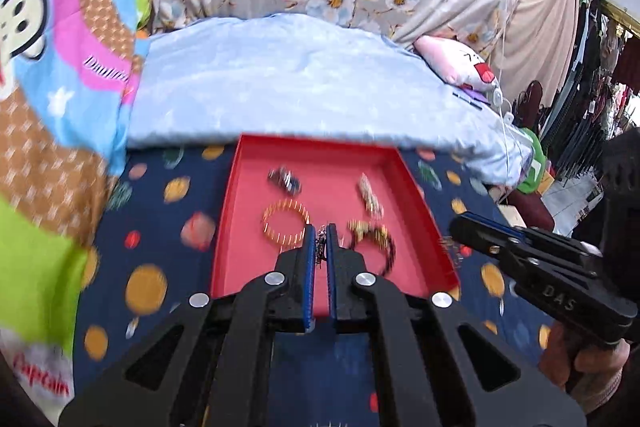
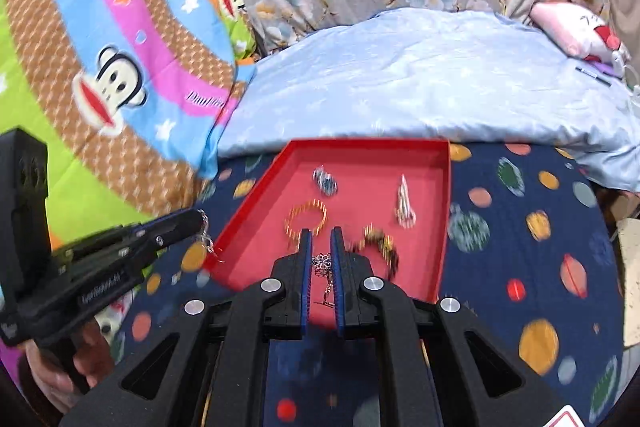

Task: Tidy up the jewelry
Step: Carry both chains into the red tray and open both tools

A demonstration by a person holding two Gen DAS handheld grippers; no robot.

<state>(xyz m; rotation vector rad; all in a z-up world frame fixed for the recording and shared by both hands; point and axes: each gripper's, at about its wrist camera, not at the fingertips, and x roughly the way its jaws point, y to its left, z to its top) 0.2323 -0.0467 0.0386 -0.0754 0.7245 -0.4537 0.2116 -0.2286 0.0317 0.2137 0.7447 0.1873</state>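
A red tray (image 1: 226,215) (image 2: 248,205) lies on a navy planet-print sheet. In it are a gold bangle (image 1: 266,223) (image 2: 308,205), a dark beaded bracelet (image 1: 386,241) (image 2: 386,245), a blue-silver piece (image 1: 285,179) (image 2: 325,181) and a silver-gold piece (image 1: 370,197) (image 2: 404,203). My left gripper (image 1: 320,229) (image 2: 198,217) is shut on a thin silver chain piece (image 1: 320,249) (image 2: 206,233) that dangles beside the tray's left edge. My right gripper (image 2: 321,233) (image 1: 456,225) is shut on a silver flower-shaped piece (image 2: 322,263), held above the tray's near end.
A light blue quilt (image 1: 288,79) lies folded just behind the tray. A cartoon monkey blanket (image 2: 112,79) covers the left side, and a pink plush (image 1: 460,63) sits at the back right. A hand (image 2: 60,367) holds each gripper's handle.
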